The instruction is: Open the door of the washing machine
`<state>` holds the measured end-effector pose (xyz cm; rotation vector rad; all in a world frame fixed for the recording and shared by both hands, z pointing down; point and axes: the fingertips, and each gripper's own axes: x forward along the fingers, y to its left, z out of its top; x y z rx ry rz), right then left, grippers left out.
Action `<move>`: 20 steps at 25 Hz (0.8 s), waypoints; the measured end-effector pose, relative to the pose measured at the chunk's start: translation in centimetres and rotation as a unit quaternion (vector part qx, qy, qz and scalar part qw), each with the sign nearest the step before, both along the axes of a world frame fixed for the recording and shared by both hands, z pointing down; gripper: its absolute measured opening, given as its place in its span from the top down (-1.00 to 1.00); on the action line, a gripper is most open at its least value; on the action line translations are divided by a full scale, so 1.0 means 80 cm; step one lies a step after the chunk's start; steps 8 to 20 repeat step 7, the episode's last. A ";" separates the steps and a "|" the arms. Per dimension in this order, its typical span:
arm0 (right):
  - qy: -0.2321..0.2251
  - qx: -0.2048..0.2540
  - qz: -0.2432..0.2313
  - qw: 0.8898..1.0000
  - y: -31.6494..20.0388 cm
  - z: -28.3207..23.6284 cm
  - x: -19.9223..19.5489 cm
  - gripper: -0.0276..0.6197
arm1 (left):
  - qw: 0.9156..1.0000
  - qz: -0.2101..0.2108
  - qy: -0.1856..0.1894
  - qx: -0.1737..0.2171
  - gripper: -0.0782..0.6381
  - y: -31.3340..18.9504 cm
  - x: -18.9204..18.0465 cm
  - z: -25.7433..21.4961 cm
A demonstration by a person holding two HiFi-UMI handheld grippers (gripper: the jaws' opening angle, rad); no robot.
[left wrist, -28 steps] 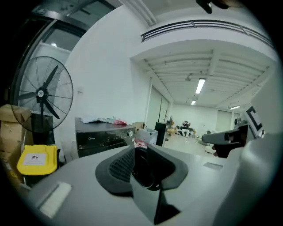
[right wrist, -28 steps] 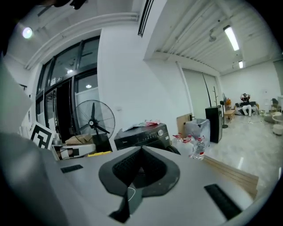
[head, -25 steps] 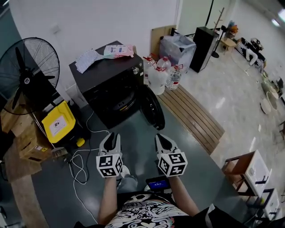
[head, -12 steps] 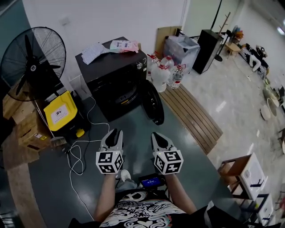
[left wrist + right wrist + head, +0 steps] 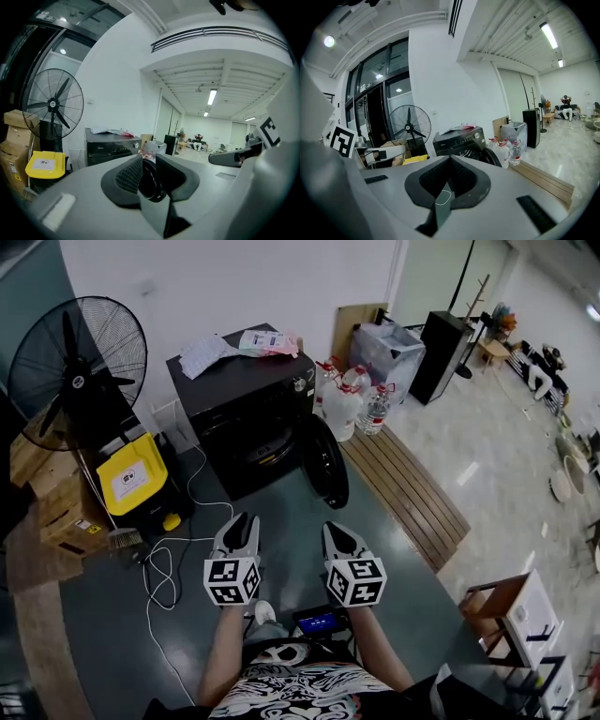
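Well short of the washing machine (image 5: 246,399), both claws hover side by side over the dark floor (image 5: 281,512), near the person's body. The left claw (image 5: 240,521) has its jaws spread a little, with only air in the gap; in the left gripper view the round door shows far off through that gap. The right claw (image 5: 334,531) has its jaws pressed together on nothing.

The washing machine is a black box standing against the white wall at the far side, left of centre. Its door (image 5: 324,463) is already open, swung out to the right of the front, so the dark drum opening (image 5: 258,448) is bare. Papers (image 5: 204,354) and a pink packet (image 5: 270,340) lie on its top.

To the left stand a big black fan (image 5: 80,371), a yellow bin (image 5: 131,486) and cardboard boxes (image 5: 58,517), and a white cable (image 5: 167,570) loops over the floor beside them. To the right of the machine are large water bottles (image 5: 349,401), touching one another, with a strip of wooden slats (image 5: 403,486) running nearer from them. A clear plastic bin (image 5: 384,348) and a black cabinet (image 5: 439,345) stand farther right.
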<state>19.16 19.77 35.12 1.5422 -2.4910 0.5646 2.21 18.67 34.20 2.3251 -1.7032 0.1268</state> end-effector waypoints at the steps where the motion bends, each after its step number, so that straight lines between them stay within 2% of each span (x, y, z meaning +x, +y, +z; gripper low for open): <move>1: 0.000 -0.001 0.000 1.000 -0.001 0.001 0.000 0.91 | 1.000 -0.002 0.003 0.000 0.54 -0.001 -0.002 0.000; 20: 0.001 -0.004 0.001 1.000 -0.005 0.005 0.003 0.91 | 1.000 -0.006 0.004 -0.002 0.54 -0.004 -0.005 0.001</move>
